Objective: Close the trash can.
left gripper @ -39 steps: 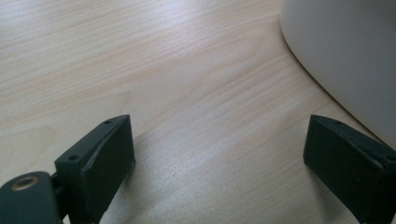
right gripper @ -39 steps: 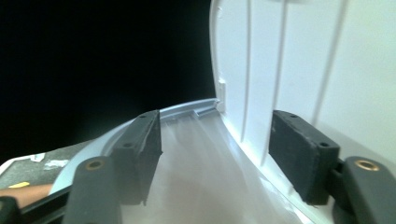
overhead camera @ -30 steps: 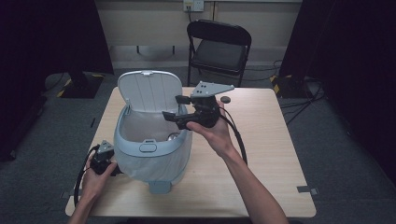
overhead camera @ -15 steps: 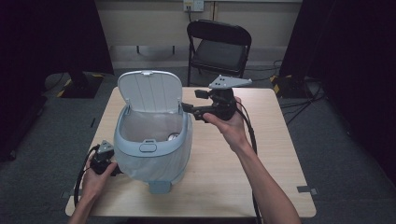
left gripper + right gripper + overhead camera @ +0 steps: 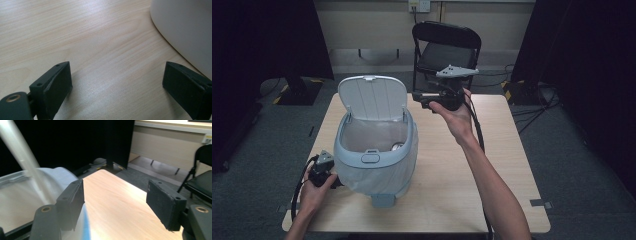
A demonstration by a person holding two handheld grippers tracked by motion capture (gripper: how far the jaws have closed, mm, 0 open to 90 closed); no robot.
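High view: bin [image 5: 377,150] left of centre on surface [image 5: 452,185], lid up, small item inside, can't ID. Right gripper [image 5: 428,100] upper centre, jaws wide, empty. Left gripper [image 5: 323,172] lower left beside bin, jaws wide, empty. Prob lid closing left.

Light wood table [image 5: 507,165] stands on grey carpet floor [image 5: 572,150]. Black folding chair [image 5: 447,47] just behind the table's far edge, seat facing it. Beige wall [image 5: 367,25] at the back with a socket plate [image 5: 419,5] high up. Black curtains [image 5: 592,60] hang on both sides, room dim around them. Cables [image 5: 537,107] trail over the floor at right; tape marks [image 5: 539,203] near the table's front corner
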